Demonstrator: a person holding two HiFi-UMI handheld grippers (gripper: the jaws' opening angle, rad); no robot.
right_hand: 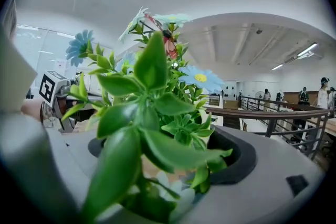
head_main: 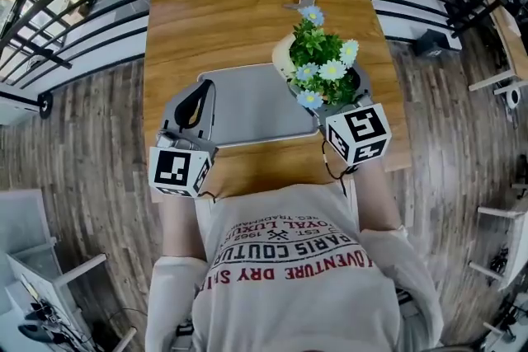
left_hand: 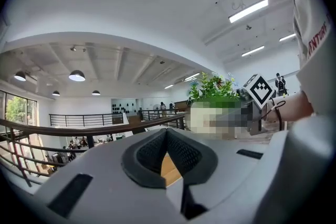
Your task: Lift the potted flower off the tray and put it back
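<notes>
The potted flower has green leaves, blue and white blossoms and a cream pot. It leans over the far right corner of the grey tray. My right gripper is shut on the pot, and the leaves fill the right gripper view. Whether the pot touches the tray cannot be told. My left gripper lies over the tray's left edge, shut, with only wood showing through the gap between its pads. The left gripper view shows the plant and the right gripper's marker cube off to the right.
The tray lies on a wooden table whose near edge is at my body. A small grey metal object lies on the table beyond the flower. Black railings run around the far side, with plank floor on both sides.
</notes>
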